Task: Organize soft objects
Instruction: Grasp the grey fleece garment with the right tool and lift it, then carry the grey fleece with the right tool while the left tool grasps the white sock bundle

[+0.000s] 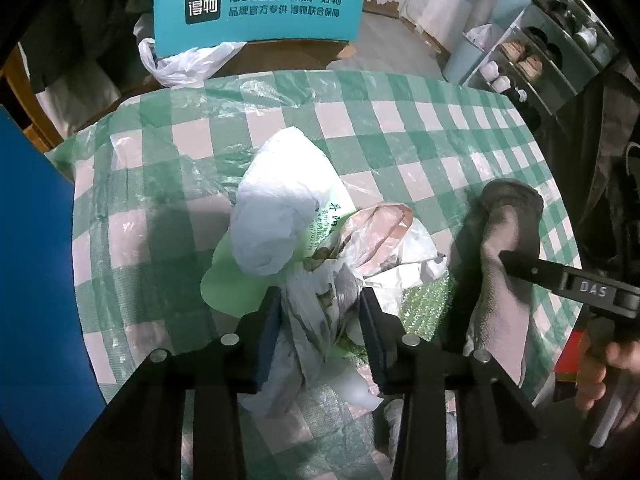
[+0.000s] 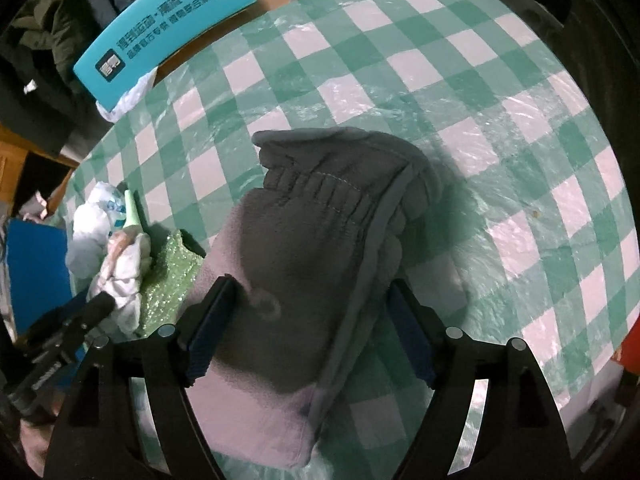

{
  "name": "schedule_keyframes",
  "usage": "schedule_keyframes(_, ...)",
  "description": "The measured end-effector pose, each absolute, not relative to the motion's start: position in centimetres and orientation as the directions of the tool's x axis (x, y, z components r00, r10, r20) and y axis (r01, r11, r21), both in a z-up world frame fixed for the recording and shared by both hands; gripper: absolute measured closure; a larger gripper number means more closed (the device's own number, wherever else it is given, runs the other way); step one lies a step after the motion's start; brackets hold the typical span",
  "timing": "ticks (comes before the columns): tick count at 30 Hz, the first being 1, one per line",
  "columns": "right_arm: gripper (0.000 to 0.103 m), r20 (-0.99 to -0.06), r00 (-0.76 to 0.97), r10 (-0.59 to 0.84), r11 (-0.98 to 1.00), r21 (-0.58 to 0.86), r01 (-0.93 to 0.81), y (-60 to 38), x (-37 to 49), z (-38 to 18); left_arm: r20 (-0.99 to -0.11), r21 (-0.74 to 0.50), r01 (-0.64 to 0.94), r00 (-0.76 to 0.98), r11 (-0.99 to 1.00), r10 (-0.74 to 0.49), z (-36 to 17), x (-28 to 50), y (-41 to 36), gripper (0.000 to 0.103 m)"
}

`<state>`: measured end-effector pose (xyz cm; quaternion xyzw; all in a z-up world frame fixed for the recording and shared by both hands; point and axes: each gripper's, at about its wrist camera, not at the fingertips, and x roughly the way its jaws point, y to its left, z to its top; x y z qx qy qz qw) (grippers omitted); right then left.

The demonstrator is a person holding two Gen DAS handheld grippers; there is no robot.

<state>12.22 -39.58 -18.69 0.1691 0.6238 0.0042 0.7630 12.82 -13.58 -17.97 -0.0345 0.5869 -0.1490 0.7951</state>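
so on the far left at about 9 o'clock in my left wrist view there's a blue board (image 1: pixel 36 280) standing beside the bench (image 1: pixel 400 128), which has a green and white checked cover. Up at 12 o'clock, past the bench edge, sits a teal sign (image 1: pixel 260 12) with a white plastic bag (image 1: pixel 188 64) under it

dead centre is the pile of crumpled plastic bags (image 1: pixel 280 216), white and clear ones on a pale green sheet. My left fingers (image 1: pixel 320 332) are pointing down into it and are pinched onto a bunch of that plastic, both pads pressing the bag from either side

at 3 o'clock from the pile, just beside it, lies the grey fleece glove (image 2: pixel 312 248), flat on the bench. A bit of green bubble wrap (image 2: pixel 172 272) sits between pile and glove

my right fingers (image 2: pixel 312 332) are spread wide over the glove's cuff end. The left pad looks to be touching the fabric, the right pad stands clear of it, so no grip there

shoe rack (image 1: pixel 552 56) off at 2 o'clock in the left view
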Motion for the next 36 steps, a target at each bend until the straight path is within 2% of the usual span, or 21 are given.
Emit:
schedule_keyframes(1, 0.031, -0.95, 0.224, 0.216, 0.945, 0.261, 0.196, -39.4, 12.3, -18.8, -0.922, -0.231, 0.197, 0.269, 0.953, -0.279, -17.9, 12.8, -13.5, 0.066)
schedule_keyframes(3, 0.049, -0.948, 0.227, 0.221, 0.948, 0.264, 0.177, -39.1, 12.3, -18.8, -0.919, -0.232, 0.196, 0.276, 0.953, -0.281, -17.7, 12.7, -13.4, 0.068)
schedule_keyframes(6, 0.066, -0.945, 0.242, 0.221, 0.953, 0.261, 0.15, -38.5, 12.2, -18.2, -0.913, -0.241, 0.195, 0.286, 0.951, -0.29, -17.2, 12.5, -13.2, 0.069)
schedule_keyframes(10, 0.077, -0.942, 0.254, 0.218, 0.958, 0.257, 0.13, -38.1, 12.0, -17.6, -0.904, -0.251, 0.202, 0.302, 0.947, -0.304, -16.1, 12.2, -13.1, 0.07)
schedule_keyframes(24, 0.081, -0.918, 0.336, 0.211, 0.97, 0.24, 0.048, -36.6, 10.9, -12.8, -0.876, -0.257, 0.198, 0.365, 0.946, -0.315, -12.1, 10.8, -11.8, 0.07)
schedule_keyframes(36, 0.081, -0.908, 0.381, 0.172, 0.985, 0.147, -0.095, -33.4, 9.7, -9.1, -0.856, -0.235, 0.182, 0.427, 0.955, -0.292, -9.3, 9.4, -9.9, 0.07)
